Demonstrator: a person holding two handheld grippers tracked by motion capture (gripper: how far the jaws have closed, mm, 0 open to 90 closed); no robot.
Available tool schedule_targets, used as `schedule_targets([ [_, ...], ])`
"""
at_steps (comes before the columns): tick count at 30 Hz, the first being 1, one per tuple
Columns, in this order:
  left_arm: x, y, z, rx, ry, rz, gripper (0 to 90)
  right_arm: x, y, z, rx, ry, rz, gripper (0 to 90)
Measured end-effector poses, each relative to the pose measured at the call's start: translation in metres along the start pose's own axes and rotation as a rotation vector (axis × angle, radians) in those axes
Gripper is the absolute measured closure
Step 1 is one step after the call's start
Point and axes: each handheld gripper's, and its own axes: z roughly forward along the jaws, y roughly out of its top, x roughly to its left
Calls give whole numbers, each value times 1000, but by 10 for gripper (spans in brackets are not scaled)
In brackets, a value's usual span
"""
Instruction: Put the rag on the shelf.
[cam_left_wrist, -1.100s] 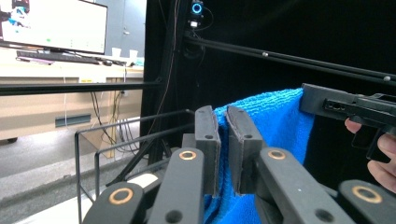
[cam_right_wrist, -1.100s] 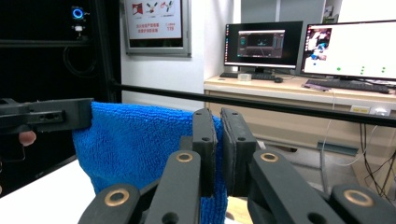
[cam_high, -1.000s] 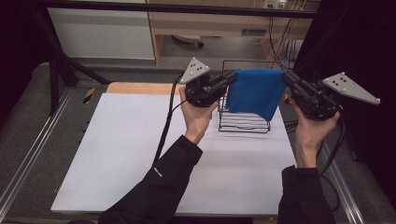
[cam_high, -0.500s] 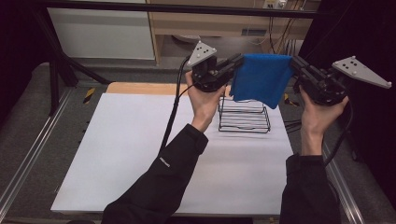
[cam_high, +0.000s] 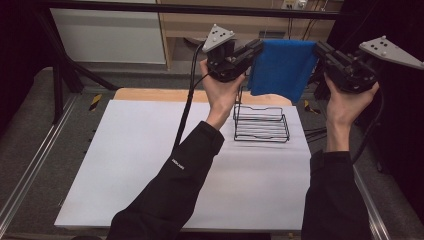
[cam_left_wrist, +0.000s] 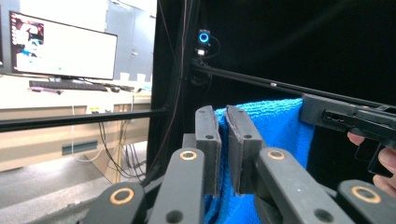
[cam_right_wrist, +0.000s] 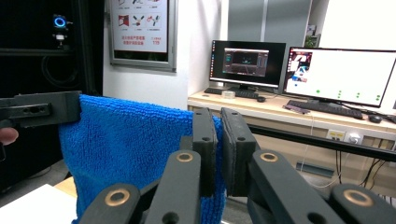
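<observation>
- high view: left gripper and right gripper each pinch a top corner of the fluffy blue cloth, above the black wire basket on the white surface.
- right gripper view: computer screens behind.

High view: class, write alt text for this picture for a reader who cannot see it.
Two hand-held black tongs, left and right, hold a blue terry cloth stretched between them by its top corners, hanging above a black wire rack that stands on a white table sheet. The person's black-sleeved forearms reach up from the bottom edge.
</observation>
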Motion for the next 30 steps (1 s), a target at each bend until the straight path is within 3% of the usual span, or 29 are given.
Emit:
schedule_targets([
  [15, 15, 3, 20, -20, 38, 24, 832, -13, 7, 32, 9, -21, -6, 857],
  [23, 24, -4, 29, -8, 47, 28, 833, -23, 0, 50, 27, -21, -10, 856],
  [30, 29, -19, 34, 21, 56, 47, 833, -27, -18, 58, 49, -21, -17, 854],
])
